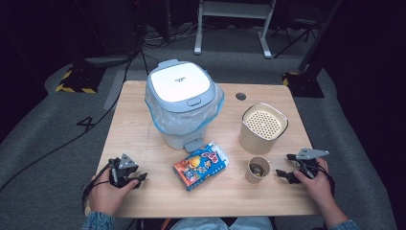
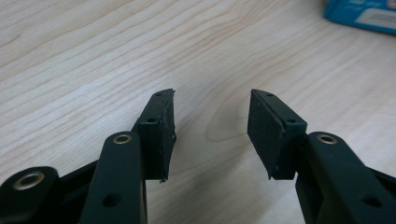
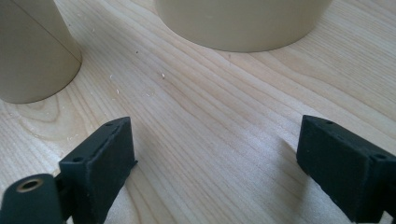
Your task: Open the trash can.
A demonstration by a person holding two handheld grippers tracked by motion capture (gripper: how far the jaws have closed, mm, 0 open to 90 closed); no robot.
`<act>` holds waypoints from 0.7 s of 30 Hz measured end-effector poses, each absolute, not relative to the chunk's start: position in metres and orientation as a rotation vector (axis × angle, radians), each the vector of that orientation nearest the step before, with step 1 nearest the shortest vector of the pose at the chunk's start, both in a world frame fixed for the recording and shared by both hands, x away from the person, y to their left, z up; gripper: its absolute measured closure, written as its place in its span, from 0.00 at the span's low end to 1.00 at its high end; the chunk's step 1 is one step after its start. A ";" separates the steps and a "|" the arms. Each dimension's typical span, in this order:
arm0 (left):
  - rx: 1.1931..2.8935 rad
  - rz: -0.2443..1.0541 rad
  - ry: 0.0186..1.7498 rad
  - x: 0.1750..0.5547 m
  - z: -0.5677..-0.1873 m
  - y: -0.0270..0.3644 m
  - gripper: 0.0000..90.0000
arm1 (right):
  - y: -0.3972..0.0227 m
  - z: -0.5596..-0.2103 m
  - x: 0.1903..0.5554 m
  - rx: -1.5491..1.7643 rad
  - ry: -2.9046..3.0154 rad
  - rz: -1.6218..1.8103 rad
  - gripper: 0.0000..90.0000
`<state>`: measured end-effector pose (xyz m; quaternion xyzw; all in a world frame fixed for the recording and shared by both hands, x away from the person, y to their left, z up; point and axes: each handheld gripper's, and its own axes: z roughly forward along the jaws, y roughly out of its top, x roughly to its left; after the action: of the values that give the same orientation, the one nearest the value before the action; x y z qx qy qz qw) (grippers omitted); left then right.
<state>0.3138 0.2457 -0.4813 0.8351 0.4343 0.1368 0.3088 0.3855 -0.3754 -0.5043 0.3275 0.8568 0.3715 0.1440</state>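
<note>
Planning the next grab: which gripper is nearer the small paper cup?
Right. The right gripper sits just right of the paper cup; the left gripper is across the table, beyond the snack box.

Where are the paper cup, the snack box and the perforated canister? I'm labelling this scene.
paper cup [image 1: 258, 169]: high view, its rim.
snack box [image 1: 201, 165]: high view, middle of its printed top face.
perforated canister [image 1: 263, 124]: high view, its perforated top.

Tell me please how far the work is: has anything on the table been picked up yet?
Nothing looks done yet. The bin has its lid shut; the snack box lies flat on the table, and the paper cup stands beside the perforated container. In hand: nothing, as the left gripper and right gripper rest open and empty. Everything is left.
</note>
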 end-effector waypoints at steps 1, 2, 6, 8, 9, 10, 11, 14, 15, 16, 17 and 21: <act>2.214 0.340 1.141 0.313 -0.478 0.245 0.58 | -0.375 -0.504 0.386 0.944 2.470 1.071 0.13; 2.224 0.346 1.124 0.312 -0.475 0.245 0.59 | -0.375 -0.504 0.385 0.944 2.470 1.071 0.13; 2.182 0.360 1.092 0.306 -0.454 0.240 0.60 | -0.375 -0.504 0.385 0.944 2.469 1.071 0.12; 2.167 0.359 1.085 0.305 -0.450 0.239 0.64 | -0.375 -0.504 0.385 0.943 2.469 1.070 0.12; 2.145 0.362 1.078 0.301 -0.438 0.237 0.64 | -0.375 -0.504 0.385 0.943 2.469 1.070 0.12; 2.140 0.379 1.058 0.300 -0.433 0.236 0.64 | -0.375 -0.504 0.385 0.944 2.469 1.070 0.12; 2.135 0.384 1.028 0.300 -0.428 0.235 0.64 | -0.375 -0.504 0.385 0.944 2.469 1.069 0.12; 2.135 0.400 0.917 0.300 -0.411 0.231 0.67 | -0.375 -0.504 0.385 0.943 2.468 1.069 0.12; 2.135 0.400 0.917 0.300 -0.411 0.231 0.69 | -0.375 -0.504 0.385 0.943 2.468 1.069 0.12; 2.130 0.407 0.872 0.301 -0.402 0.226 0.70 | -0.375 -0.504 0.385 0.943 2.468 1.069 0.12; 2.119 0.393 0.848 0.301 -0.398 0.223 0.71 | -0.375 -0.504 0.385 0.943 2.468 1.069 0.12; 2.090 0.351 0.763 0.308 -0.383 0.213 0.76 | -0.375 -0.504 0.385 0.943 2.468 1.069 0.12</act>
<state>0.3082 0.2127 -0.3827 0.8376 0.3058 0.1408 0.4302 0.3854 -0.3753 -0.5044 0.3274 0.8567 0.3711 0.1451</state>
